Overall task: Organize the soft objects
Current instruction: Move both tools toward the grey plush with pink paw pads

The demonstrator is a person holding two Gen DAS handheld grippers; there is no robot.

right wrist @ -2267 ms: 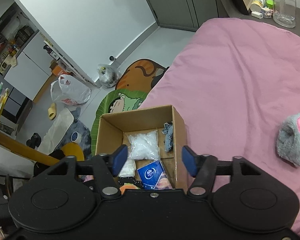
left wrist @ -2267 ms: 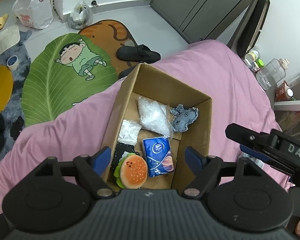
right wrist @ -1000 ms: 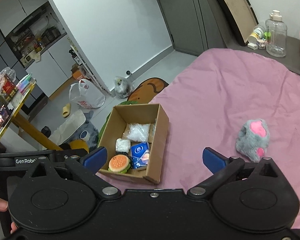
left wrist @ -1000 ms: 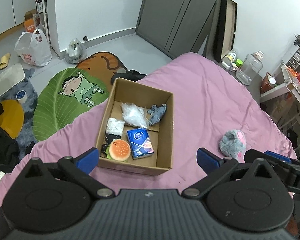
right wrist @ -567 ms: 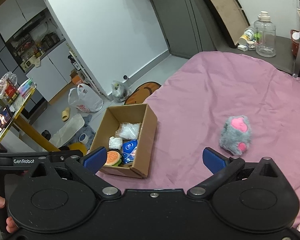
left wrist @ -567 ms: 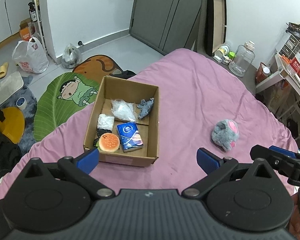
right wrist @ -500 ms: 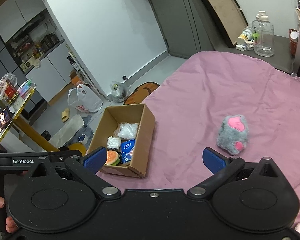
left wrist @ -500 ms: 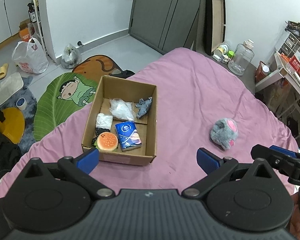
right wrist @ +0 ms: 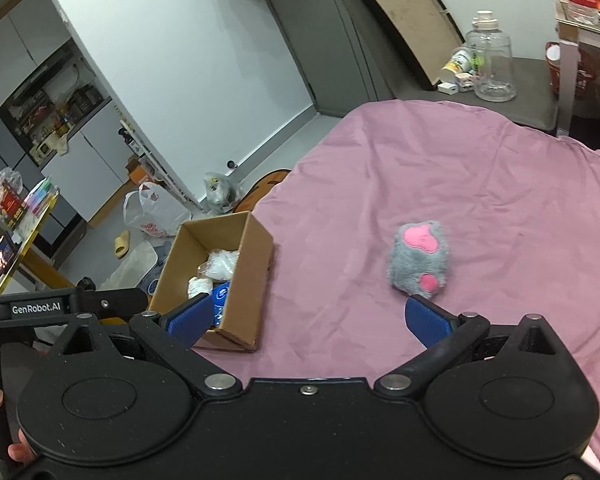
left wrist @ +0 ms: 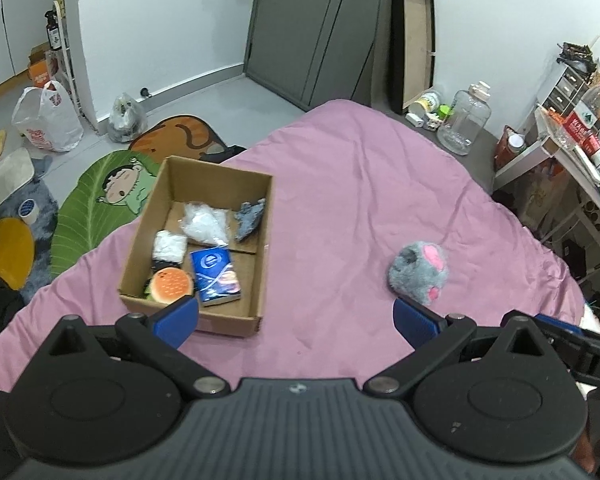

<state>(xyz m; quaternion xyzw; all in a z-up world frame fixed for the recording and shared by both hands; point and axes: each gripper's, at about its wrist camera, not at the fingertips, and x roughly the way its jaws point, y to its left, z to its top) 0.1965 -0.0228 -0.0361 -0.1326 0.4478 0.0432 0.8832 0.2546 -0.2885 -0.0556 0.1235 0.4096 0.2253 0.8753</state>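
The cardboard box [left wrist: 204,248] sits on the pink bedcover [left wrist: 360,184] near its edge, and it seems to serve as the gathering place, since a burger toy [left wrist: 171,286], a blue tissue pack [left wrist: 216,271], a clear bag [left wrist: 203,224], a white bundle [left wrist: 169,245] and a grey scrap [left wrist: 250,218] lie inside it; the grey plush paw [right wrist: 420,258] lies alone on the cover, well apart from the box, so it is probably the one piece left to collect; the right gripper [right wrist: 308,316] hangs above the cover with its jaws spread wide and empty, the paw just ahead of its right-hand finger; the left gripper [left wrist: 296,318] is likewise wide apart and empty, the box near its left-hand finger and the paw near the other.
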